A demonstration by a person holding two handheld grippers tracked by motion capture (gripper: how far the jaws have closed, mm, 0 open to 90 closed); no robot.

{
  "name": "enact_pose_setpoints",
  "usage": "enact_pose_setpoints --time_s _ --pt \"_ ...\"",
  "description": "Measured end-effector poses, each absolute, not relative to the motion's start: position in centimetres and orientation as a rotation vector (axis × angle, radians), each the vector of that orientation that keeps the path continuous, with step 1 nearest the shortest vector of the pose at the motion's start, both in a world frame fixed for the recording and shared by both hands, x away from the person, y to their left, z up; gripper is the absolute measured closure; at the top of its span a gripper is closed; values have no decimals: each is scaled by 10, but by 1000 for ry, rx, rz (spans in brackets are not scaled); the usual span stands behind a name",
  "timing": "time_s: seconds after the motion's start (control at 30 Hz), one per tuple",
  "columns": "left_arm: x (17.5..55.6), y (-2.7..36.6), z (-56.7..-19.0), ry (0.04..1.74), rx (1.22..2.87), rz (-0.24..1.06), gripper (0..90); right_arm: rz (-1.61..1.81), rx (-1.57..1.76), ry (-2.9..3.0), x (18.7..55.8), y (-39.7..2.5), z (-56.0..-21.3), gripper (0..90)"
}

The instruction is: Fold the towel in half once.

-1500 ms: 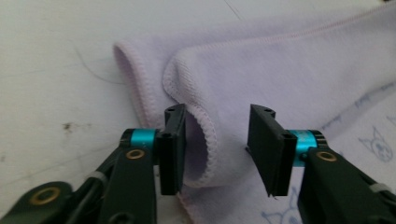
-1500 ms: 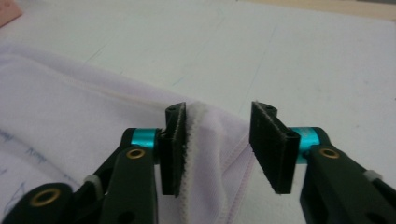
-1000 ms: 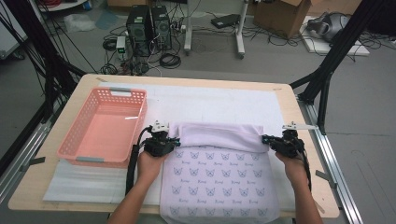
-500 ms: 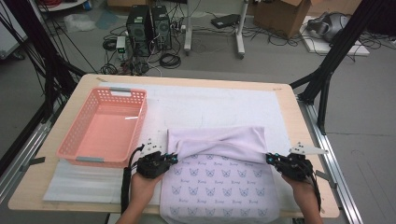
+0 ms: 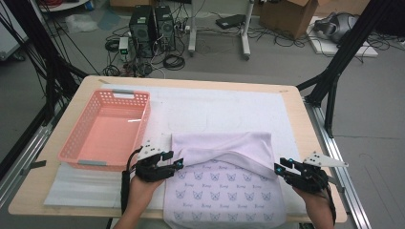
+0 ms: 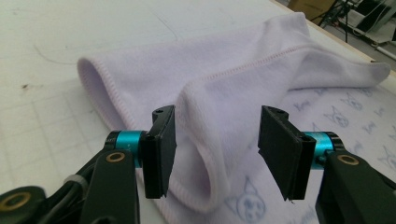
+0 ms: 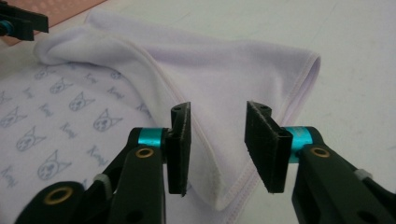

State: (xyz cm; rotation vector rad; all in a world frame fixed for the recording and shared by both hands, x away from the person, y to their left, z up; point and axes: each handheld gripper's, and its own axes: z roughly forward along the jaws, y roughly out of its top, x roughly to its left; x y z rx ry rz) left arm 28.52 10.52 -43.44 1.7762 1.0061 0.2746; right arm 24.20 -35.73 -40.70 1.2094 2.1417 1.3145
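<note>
White mat (image 5: 229,107), folded towel (image 5: 224,152) between 2 open grippers

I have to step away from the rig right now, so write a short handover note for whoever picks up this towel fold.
Left gripper: open, jaws apart at the towel's near-left folded corner, holding nothing.
Right gripper: open, jaws apart at the near-right folded corner, holding nothing.
Towel: lies flat on the white mat, near edge hanging slightly over the table edge. Its far part is folded toward the person, plain side up, over the cat-print side.
Pink basket: to the left, nothing in it.
Done: first fold laid down.
Left: probably further folds, then perhaps into the basket.
</note>
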Motion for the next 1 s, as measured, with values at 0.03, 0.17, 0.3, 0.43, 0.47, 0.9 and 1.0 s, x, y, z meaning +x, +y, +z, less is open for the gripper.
enact_pose_setpoints --time_s 0.03,0.17,0.3,0.43,0.47,0.9,1.0 --pt "290 101 -434 1005 1777 265 454 1318 1212 2146 244 -355 -408 585" --pt "305 84 -440 1028 1836 267 468 1233 1208 2222 255 -339 -425 560" --pt "306 74 -446 1040 1941 291 779 1153 1213 2267 261 -330 -440 686" --pt "296 79 -444 1002 1923 296 865 1146 1174 2303 256 -329 -440 863" --pt "292 82 -443 1003 1903 291 866 1169 1173 2308 253 -330 -438 866" --pt "230 111 -439 905 1842 268 865 1208 1138 2357 210 -342 -426 868" --pt "217 115 -444 897 1841 248 852 1195 1117 2401 198 -342 -428 863"
